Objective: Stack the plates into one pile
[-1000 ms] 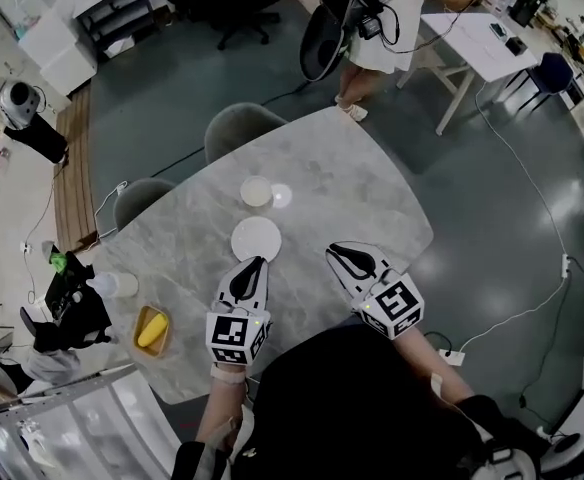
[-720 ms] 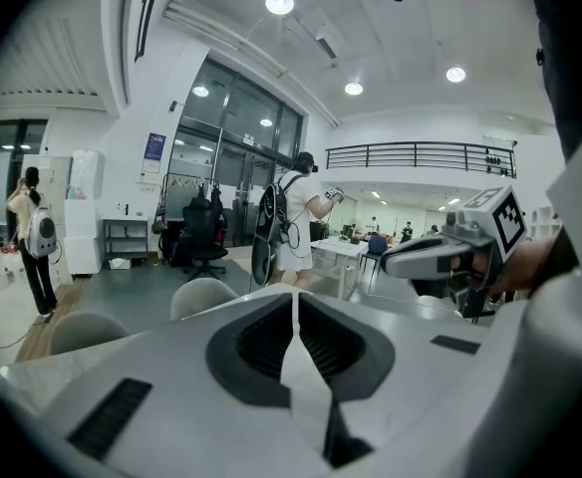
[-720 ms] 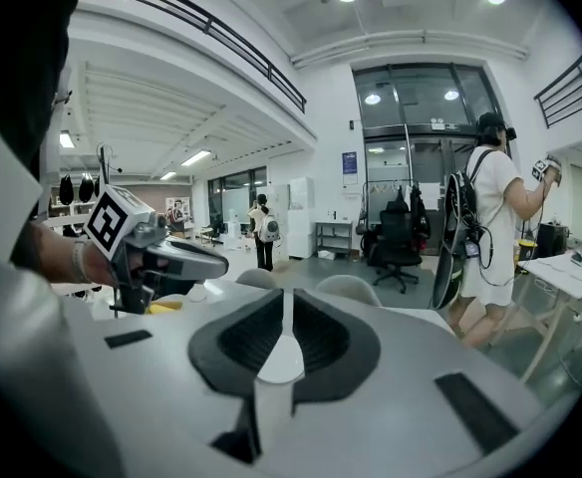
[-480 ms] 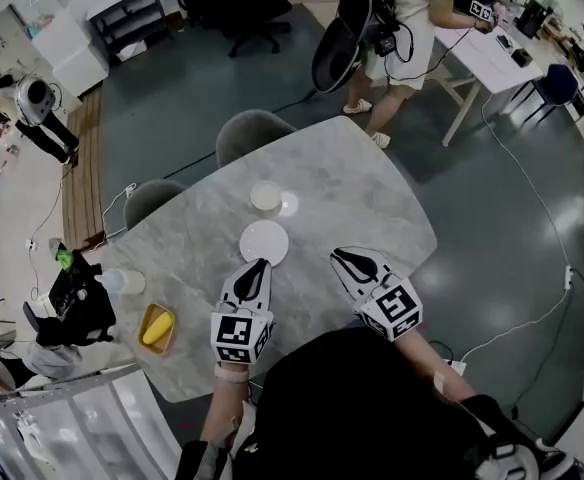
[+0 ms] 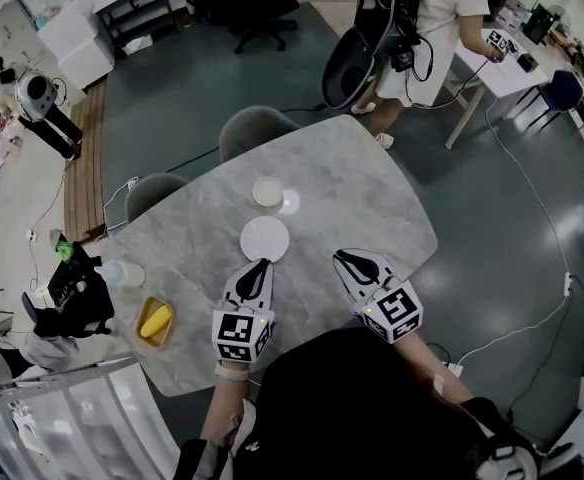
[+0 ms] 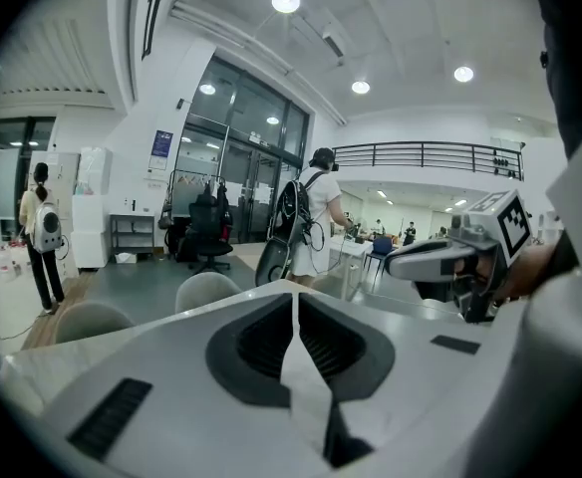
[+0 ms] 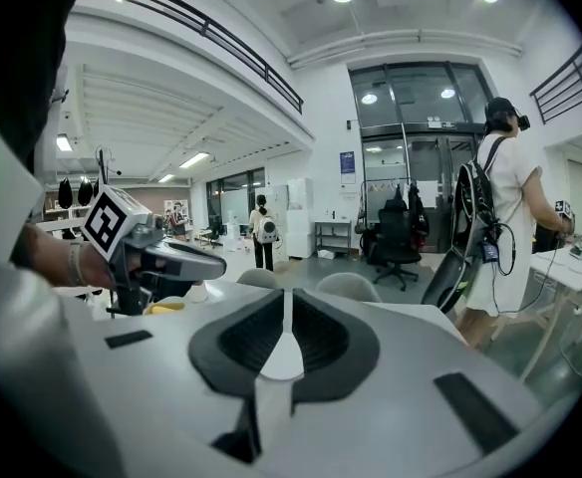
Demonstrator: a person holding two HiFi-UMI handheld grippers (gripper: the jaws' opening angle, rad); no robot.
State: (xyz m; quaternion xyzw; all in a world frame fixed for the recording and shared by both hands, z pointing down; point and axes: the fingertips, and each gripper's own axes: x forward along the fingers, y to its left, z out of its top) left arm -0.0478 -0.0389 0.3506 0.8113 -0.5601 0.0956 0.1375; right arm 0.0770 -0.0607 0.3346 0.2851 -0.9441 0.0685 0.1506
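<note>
Two white plates lie on the marble table (image 5: 362, 193): a small plate (image 5: 267, 191) farther off and a larger plate (image 5: 264, 238) nearer. My left gripper (image 5: 256, 266) hovers just behind the larger plate's near edge, jaws shut and empty (image 6: 295, 302). My right gripper (image 5: 343, 257) is held to the right of the plates over bare table. Its jaws (image 7: 286, 305) have just closed a little further and stand together with nothing between them. Neither plate shows in the gripper views.
A yellow tray (image 5: 154, 324) with a yellow item sits at the table's left end, a pale cup (image 5: 124, 273) beyond it. Two grey chairs (image 5: 257, 128) (image 5: 152, 194) stand at the far side. A person (image 5: 427, 28) stands past the far corner.
Both grippers have stayed where they were. The person beyond the table has stepped to the right, and the head view has shifted slightly.
</note>
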